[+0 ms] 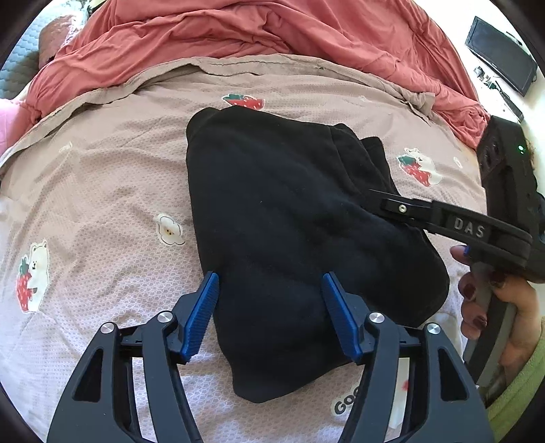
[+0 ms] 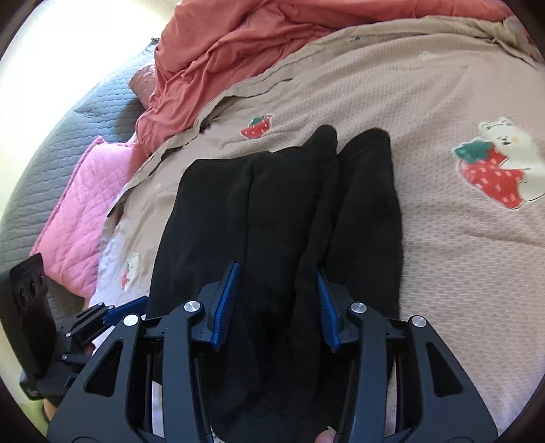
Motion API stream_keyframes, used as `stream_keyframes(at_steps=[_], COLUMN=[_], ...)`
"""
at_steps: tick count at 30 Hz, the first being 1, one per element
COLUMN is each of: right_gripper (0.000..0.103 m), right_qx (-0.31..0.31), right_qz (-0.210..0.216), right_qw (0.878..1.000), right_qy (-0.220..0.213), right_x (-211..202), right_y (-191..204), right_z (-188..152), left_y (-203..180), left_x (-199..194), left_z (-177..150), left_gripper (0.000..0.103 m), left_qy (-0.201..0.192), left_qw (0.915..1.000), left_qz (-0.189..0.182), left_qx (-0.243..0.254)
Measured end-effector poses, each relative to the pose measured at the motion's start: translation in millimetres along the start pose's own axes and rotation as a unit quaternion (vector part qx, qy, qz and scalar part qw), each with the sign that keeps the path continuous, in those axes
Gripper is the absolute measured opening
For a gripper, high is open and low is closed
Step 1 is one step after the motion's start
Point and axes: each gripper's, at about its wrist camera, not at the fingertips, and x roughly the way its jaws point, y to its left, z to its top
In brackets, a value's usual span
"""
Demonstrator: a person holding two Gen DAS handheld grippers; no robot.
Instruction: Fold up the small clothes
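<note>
Black garment [image 1: 299,238] lies part-folded on the bed's blanket [image 1: 102,191], a pinkish-beige cover w/ strawberry-and-bear patches. Red duvet [image 1: 238,30] is bunched along the far edge.

Left tongs [image 1: 270,315]: open, blue pads apart, hovering over the near end of the garment; cloth shows between them but isn't pinched.

Right tongs [image 2: 277,306]: also open, pads spread over the garment, which in the right wrist view reads as long side-by-side folds running away from the camera. In the left wrist view the right tongs [image 1: 381,199] come in from the right side, tip over the garment's right edge; contact w/ cloth can't be told.

Pink pillow [image 2: 78,211] sits at the bed's left side, beside a grey quilt [image 2: 68,122].
</note>
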Motion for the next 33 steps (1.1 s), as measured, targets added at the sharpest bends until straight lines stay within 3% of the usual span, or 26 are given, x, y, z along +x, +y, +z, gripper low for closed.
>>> stream_keyframes(at_steps=[1, 3, 7, 12, 15, 23, 29, 33], right_gripper=[0.026, 0.019, 0.014, 0.014, 0.014, 0.014, 0.016, 0.023], right_qx=[-0.005, -0.017, -0.028, -0.071, -0.085, -0.030, -0.029, -0.033], right_qz=[0.000, -0.004, 0.003, -0.012, -0.039, -0.095, -0.106, -0.108], right_qw=[1.000, 1.000, 0.999, 0.996, 0.994, 0.995, 0.994, 0.994], right_qy=[-0.001, -0.008, -0.031, -0.058, -0.056, -0.013, 0.000, -0.003], right_x=[1, 0, -16, -44, -51, -36, -27, -32], right_y=[2, 7, 21, 45, 42, -1, -7, -4], right_z=[0, -1, 5, 11, 11, 2, -1, 0], left_y=[1, 1, -3, -8, -12, -27, -22, -16], left_x=[0, 0, -7, -20, -25, -13, 7, 11], left_z=[0, 0, 3, 7, 8, 1, -8, -11], left_gripper=[0.065, 0.066, 0.067, 0.067, 0.074, 0.078, 0.086, 0.086], left_qy=[0.002, 0.003, 0.000, -0.009, -0.014, 0.001, 0.023, 0.025], left_qw=[1.0000, 1.0000, 0.9999, 0.9999, 0.9999, 0.9997, 0.9995, 0.9991], left_qz=[0.001, 0.003, 0.013, 0.010, 0.002, -0.021, -0.022, -0.033], left_qx=[-0.002, -0.004, 0.000, 0.001, 0.000, 0.012, 0.004, -0.010])
